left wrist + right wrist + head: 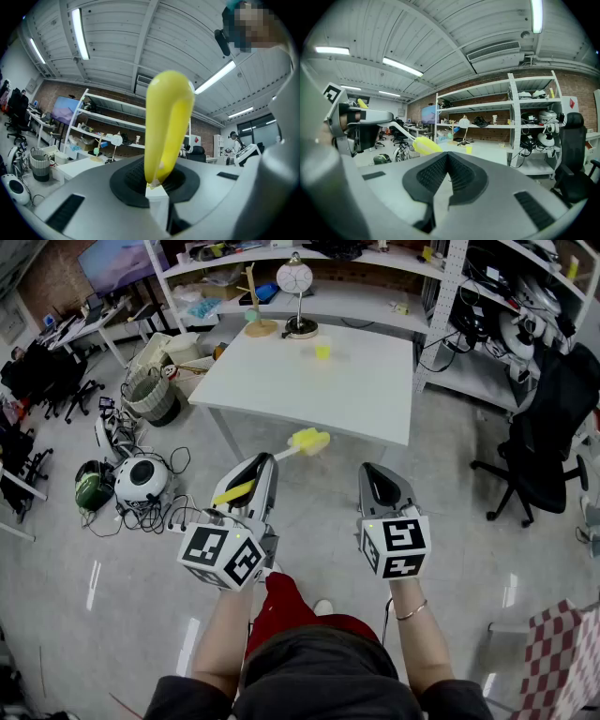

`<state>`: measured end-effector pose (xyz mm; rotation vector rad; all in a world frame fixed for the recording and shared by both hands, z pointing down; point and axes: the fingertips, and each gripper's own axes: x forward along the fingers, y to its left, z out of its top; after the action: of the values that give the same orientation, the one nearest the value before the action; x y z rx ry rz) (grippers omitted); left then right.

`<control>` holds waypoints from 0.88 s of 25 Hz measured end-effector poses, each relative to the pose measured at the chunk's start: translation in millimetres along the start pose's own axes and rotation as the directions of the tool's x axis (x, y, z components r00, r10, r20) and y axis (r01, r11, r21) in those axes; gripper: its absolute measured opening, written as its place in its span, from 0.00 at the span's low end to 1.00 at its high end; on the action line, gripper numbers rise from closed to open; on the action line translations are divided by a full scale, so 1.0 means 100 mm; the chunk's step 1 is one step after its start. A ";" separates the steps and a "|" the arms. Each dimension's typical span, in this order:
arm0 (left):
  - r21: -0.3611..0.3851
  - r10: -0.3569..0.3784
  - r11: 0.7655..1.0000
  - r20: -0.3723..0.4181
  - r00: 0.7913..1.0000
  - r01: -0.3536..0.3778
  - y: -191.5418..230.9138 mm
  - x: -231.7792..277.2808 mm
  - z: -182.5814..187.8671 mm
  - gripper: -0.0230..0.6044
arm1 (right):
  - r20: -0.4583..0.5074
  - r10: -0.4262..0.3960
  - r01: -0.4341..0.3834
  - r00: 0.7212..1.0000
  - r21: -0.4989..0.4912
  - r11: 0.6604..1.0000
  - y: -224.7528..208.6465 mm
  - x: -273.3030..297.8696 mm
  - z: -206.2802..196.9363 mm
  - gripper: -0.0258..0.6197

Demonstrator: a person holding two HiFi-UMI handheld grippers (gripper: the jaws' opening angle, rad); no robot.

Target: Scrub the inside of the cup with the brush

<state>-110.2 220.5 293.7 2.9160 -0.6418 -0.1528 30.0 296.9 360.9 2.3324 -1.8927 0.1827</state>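
Left tool (251,476) clamped on the yellow-handled brush (281,454), white shaft and yellow sponge head pointing forward toward the white desk (375,399); small yellow cup (322,352) stands on that desk, well apart from both tools and roughly between their lines; right tool (382,488), jaws closed on nothing, likely must reach forward for it.

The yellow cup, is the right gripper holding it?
No, the cup stands on the table, well away from the shut, empty right gripper.
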 end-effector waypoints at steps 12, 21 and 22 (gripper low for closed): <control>0.014 -0.001 1.000 -0.011 1.000 0.001 0.03 0.21 0.00 0.10 | 0.036 0.026 -0.026 0.999 0.008 1.000 -0.15 0.18 0.08 0.07; 0.001 0.004 1.000 0.006 1.000 -0.004 0.54 0.54 0.02 0.10 | 0.007 0.043 -0.043 0.999 0.023 0.999 -0.08 0.83 0.08 0.07; -0.004 0.004 1.000 0.004 1.000 -0.004 0.61 0.61 0.01 0.10 | 0.001 0.043 -0.043 0.999 0.027 0.999 -0.10 0.93 0.08 0.07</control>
<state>-80.3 139.6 299.3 2.9111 -0.6479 -0.1598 59.1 208.0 369.6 2.3105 -1.9533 0.2133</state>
